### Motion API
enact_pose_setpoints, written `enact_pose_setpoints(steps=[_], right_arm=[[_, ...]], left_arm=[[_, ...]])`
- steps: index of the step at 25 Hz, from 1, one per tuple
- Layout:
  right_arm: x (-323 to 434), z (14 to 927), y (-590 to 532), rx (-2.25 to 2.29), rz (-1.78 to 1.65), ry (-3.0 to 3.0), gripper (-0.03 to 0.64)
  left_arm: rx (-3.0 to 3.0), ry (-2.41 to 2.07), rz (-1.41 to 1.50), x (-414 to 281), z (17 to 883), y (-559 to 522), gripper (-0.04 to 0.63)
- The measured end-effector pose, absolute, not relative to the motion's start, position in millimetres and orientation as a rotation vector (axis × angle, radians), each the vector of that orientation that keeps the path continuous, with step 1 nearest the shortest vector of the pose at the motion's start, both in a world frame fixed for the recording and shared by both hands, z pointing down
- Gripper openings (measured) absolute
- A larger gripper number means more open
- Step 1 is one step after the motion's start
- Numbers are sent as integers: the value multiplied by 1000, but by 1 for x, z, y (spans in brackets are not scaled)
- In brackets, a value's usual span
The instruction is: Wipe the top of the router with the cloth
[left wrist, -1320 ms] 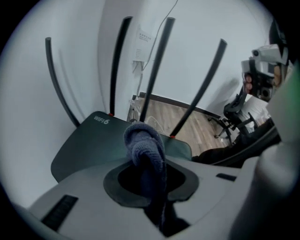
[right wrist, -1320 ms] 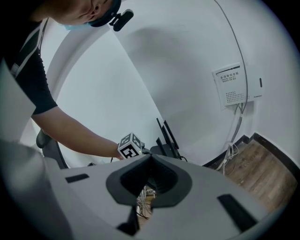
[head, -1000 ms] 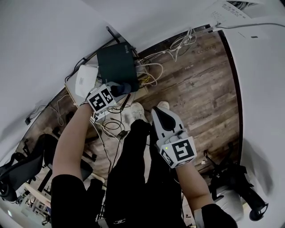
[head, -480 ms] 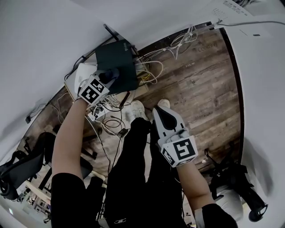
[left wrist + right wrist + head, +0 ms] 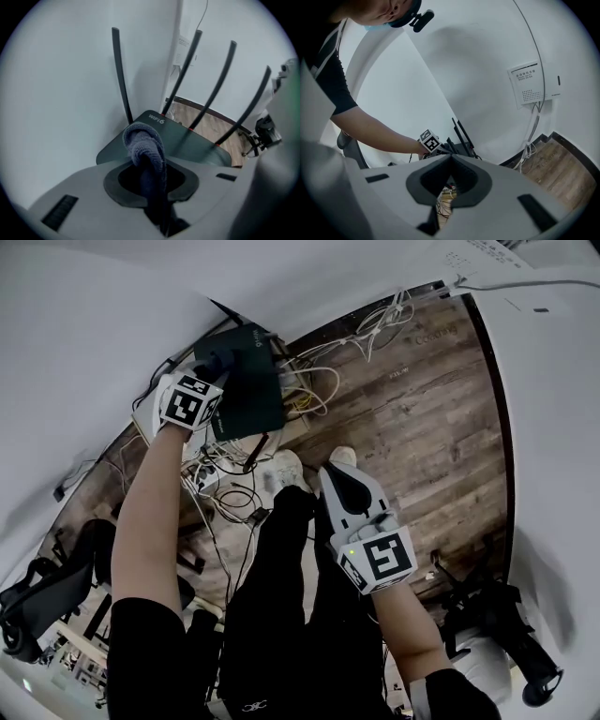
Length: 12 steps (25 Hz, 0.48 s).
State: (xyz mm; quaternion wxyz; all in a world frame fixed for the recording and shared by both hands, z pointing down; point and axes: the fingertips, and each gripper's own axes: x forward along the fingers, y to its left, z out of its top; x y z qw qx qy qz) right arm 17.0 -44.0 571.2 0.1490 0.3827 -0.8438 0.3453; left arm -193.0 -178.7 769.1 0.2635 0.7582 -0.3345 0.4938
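Atop flat dark router [image 5: 192, 140]: knitted cloth [image 5: 143, 143] pinched by left tool [image 5: 150, 176].

Your cloth [image 5: 144, 146] was a coarse, ribbed knit, matt blue-grey. The router [image 5: 185, 144] had a smooth, dark plastic top with a dull sheen. Your floor [image 5: 412, 418] was grained wooden planking.

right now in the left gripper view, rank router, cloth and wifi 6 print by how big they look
1. router, largest
2. cloth, though it is nearest the camera, which inflates it
3. wifi 6 print, clearly smallest
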Motion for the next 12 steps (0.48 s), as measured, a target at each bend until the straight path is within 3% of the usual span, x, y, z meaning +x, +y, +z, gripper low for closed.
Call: enact_pose_setpoints(steps=[12], right_arm=[[22, 578, -48, 1097, 1026, -2418, 0]], left_arm=[[1900, -1157, 1284, -198, 769, -212, 58]])
